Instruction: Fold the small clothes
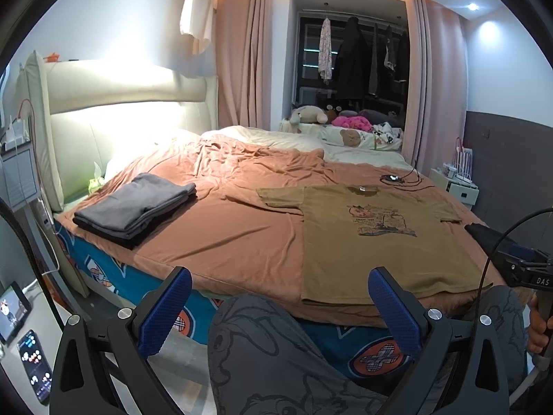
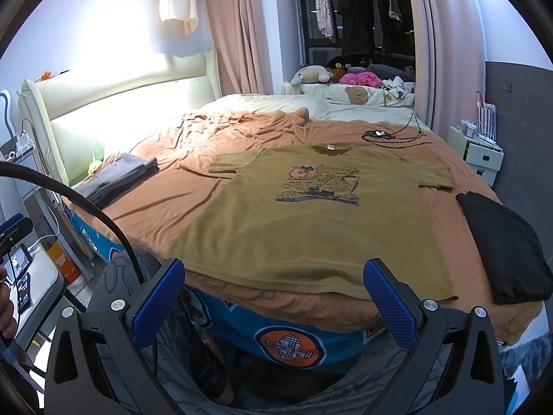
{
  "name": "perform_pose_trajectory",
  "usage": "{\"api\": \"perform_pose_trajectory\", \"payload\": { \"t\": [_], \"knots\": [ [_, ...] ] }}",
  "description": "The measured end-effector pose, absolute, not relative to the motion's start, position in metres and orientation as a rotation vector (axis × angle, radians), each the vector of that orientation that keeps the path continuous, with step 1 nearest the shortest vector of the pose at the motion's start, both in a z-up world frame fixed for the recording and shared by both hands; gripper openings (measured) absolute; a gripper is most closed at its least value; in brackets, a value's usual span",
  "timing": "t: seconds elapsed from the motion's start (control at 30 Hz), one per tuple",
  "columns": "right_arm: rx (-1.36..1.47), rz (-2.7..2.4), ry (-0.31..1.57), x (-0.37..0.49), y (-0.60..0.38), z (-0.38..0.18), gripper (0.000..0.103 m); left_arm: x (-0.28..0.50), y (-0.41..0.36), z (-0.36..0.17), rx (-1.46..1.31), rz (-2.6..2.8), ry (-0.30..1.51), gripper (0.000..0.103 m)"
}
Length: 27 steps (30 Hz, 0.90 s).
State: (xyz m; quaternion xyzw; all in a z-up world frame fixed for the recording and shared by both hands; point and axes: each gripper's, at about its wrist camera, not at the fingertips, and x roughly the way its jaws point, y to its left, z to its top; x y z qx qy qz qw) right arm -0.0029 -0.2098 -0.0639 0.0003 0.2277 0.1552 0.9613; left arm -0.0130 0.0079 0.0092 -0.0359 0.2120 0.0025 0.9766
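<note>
An olive-brown T-shirt [image 1: 376,238] [image 2: 311,214] with a printed picture lies flat and face up on the bed, collar away from me, hem at the near edge. My left gripper [image 1: 280,297] is open, held off the bed's near edge, left of the shirt's hem, over a person's patterned trouser leg [image 1: 293,356]. My right gripper [image 2: 274,294] is open too, in front of the hem and just below the bed edge. Neither touches the shirt. A folded grey stack [image 1: 134,207] [image 2: 117,176] rests at the left. A folded black garment [image 2: 508,245] lies at the right.
The bed has a rumpled orange-brown blanket [image 1: 235,228] and a cream headboard [image 1: 114,103] at the left. A black cable and small device [image 2: 380,135] lie beyond the collar. Plush toys [image 1: 311,114] sit at the window. A white nightstand [image 2: 480,154] stands right; phones [image 1: 34,363] lie at the lower left.
</note>
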Motion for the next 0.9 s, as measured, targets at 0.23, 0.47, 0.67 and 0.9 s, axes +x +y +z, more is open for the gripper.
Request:
{"api": "perform_pose_trajectory", "payload": {
  "t": [0.23,0.47,0.67,0.9],
  "knots": [
    [0.000,0.316,0.460,-0.0024,-0.2094,-0.0650,0.103,-0.0131,0.0085,0.0095,-0.068,0.006,0.427,0.103],
    [-0.002,0.318,0.460,-0.0025,-0.2083,-0.0660,0.103,-0.0136,0.0076,0.0095,-0.068,0.009,0.423,0.103],
    [-0.003,0.318,0.455,-0.0034,-0.2069,-0.0669,0.103,-0.0154,0.0035,0.0105,-0.056,0.017,0.411,0.103],
    [-0.003,0.310,0.461,-0.0025,-0.2049,-0.0676,0.103,-0.0160,0.0032,0.0091,-0.063,0.001,0.412,0.103]
  ]
}}
